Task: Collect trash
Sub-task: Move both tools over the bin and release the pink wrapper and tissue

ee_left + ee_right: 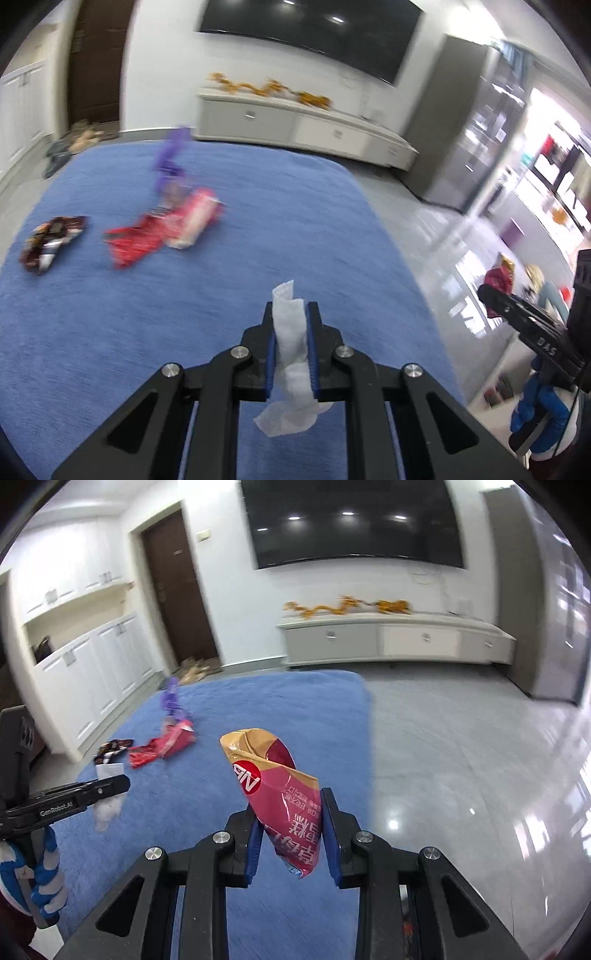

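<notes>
My left gripper [289, 314] is shut on a crumpled white tissue [291, 354] and holds it above the blue rug [147, 332]. My right gripper [290, 808] is shut on a pink and tan snack bag [280, 794], also held above the rug [184, 812]. On the rug lie a red wrapper [136, 243], a pink and white packet [195, 218], a dark brown wrapper [51, 240] and a purple wrapper [170, 158]. The right gripper with its bag shows at the right edge of the left wrist view [495, 291]. The left gripper with its tissue shows at the left of the right wrist view [110, 786].
A low white TV cabinet [399, 638] stands against the far wall under a wall-mounted TV [354, 520]. White cupboards [85, 664] and a dark door [177, 590] are on the left. Glossy grey tile floor [461, 757] lies right of the rug.
</notes>
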Tool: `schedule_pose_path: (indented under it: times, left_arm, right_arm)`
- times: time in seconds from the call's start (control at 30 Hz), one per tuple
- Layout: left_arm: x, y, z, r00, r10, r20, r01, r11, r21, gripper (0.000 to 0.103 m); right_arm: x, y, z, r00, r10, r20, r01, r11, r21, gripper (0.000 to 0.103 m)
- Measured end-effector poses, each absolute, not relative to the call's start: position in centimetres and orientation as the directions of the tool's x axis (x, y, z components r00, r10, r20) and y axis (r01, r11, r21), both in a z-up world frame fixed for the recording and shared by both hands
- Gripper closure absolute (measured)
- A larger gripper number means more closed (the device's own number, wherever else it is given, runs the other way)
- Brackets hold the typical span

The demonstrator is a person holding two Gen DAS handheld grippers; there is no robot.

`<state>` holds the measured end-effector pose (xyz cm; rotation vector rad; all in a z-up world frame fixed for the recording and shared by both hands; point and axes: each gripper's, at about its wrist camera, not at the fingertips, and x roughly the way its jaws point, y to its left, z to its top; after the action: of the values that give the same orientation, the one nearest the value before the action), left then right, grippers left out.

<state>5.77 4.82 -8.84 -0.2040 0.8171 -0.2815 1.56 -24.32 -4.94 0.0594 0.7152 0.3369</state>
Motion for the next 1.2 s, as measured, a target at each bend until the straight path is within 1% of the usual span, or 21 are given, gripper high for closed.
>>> schedule_pose_path:
  times: [0.13, 0.3, 0.47, 0.77, 1.0, 1.03, 1.07, 1.1, 1.13, 1.17, 1.2]
  left_arm:
    - [4.9, -1.4, -9.4, 0.586, -0.390, -0.710, 0.307, 0.918, -0.251, 0.090]
    - [3.9, -8.4, -9.6, 0.533, -0.421, -0.734, 0.447, 0.877, -0.179, 0.090]
    - [3.2, -15.1, -10.0, 0.474, -0.450, -0.757, 0.550, 0.822, -0.145, 0.090]
    - [5.8, -24.1, -12.3, 0.355, -0.467, -0.810, 0.615, 0.769, -0.174, 0.089]
    - [7.5, -26.7, -13.4, 0.326, -0.487, -0.810, 0.631, 0.750, -0.197, 0.088]
    - [7.7, -26.9, -13.5, 0.317, -0.489, -0.812, 0.632, 0.748, -0.203, 0.084]
    - [7.9, -27.2, -13.6, 0.309, -0.490, -0.815, 0.632, 0.746, -0.209, 0.075]
    - [8.0, -27.4, -13.6, 0.305, -0.494, -0.814, 0.631, 0.745, -0.217, 0.069]
    - [8.1, -27.5, -13.7, 0.294, -0.507, -0.811, 0.629, 0.741, -0.235, 0.054]
    - [8.1, -27.5, -13.6, 0.288, -0.515, -0.807, 0.628, 0.738, -0.246, 0.048]
    - [8.1, -27.4, -13.5, 0.285, -0.524, -0.803, 0.629, 0.734, -0.256, 0.048]
  right_arm:
    - [-1.3, -28.7, -6.3, 0.710, 0.227, -0.667, -0.168, 0.974, 0.154, 0.076]
    - [-4.3, -34.3, -9.0, 0.686, 0.142, -0.713, -0.026, 0.985, 0.171, 0.076]
    - [-6.0, -38.4, -11.3, 0.665, 0.106, -0.739, 0.079, 0.974, 0.211, 0.076]
    - [-5.5, -42.3, -15.4, 0.602, 0.116, -0.790, 0.175, 0.946, 0.272, 0.076]
    - [-5.2, -44.0, -17.3, 0.578, 0.119, -0.807, 0.230, 0.925, 0.301, 0.073]
    - [-5.1, -44.2, -17.5, 0.575, 0.118, -0.809, 0.235, 0.924, 0.302, 0.067]
    - [-5.1, -44.2, -17.7, 0.574, 0.113, -0.811, 0.242, 0.923, 0.299, 0.059]
    - [-5.1, -44.4, -17.8, 0.569, 0.096, -0.817, 0.255, 0.923, 0.287, 0.055]
    - [-5.1, -44.4, -17.9, 0.568, 0.089, -0.819, 0.261, 0.924, 0.281, 0.052]
    - [-5.1, -44.6, -18.0, 0.566, 0.082, -0.820, 0.268, 0.923, 0.277, 0.051]
    - [-5.2, -44.7, -18.1, 0.563, 0.077, -0.823, 0.275, 0.921, 0.275, 0.051]
